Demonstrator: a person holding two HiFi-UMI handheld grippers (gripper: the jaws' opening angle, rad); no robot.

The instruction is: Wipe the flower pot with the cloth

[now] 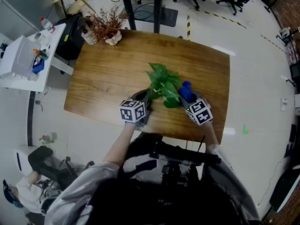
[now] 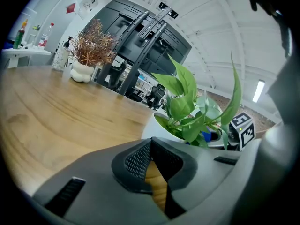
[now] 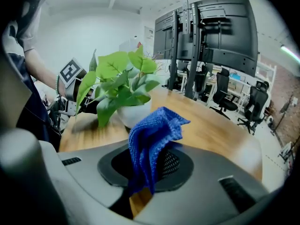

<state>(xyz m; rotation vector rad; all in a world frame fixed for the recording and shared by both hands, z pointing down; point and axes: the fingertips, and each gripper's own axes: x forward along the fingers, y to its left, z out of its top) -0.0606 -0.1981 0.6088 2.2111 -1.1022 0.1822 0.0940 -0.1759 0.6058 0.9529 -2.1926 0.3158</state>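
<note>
A leafy green plant (image 1: 164,84) stands in a white flower pot (image 2: 158,129) near the front edge of the wooden table (image 1: 108,78). The pot (image 3: 134,114) also shows ahead of the right jaws. My right gripper (image 3: 149,159) is shut on a blue cloth (image 3: 152,137), held just right of the plant; in the head view the cloth (image 1: 186,92) pokes out beside the leaves. My left gripper (image 2: 150,144) sits close to the pot's left side, jaws together with nothing between them. In the head view leaves hide most of the pot.
A dried reddish plant in a white vase (image 1: 107,28) stands at the table's far left corner. A white side table with bottles (image 1: 26,55) is off to the left. Black monitor stand posts (image 1: 157,6) and office chairs stand beyond the table.
</note>
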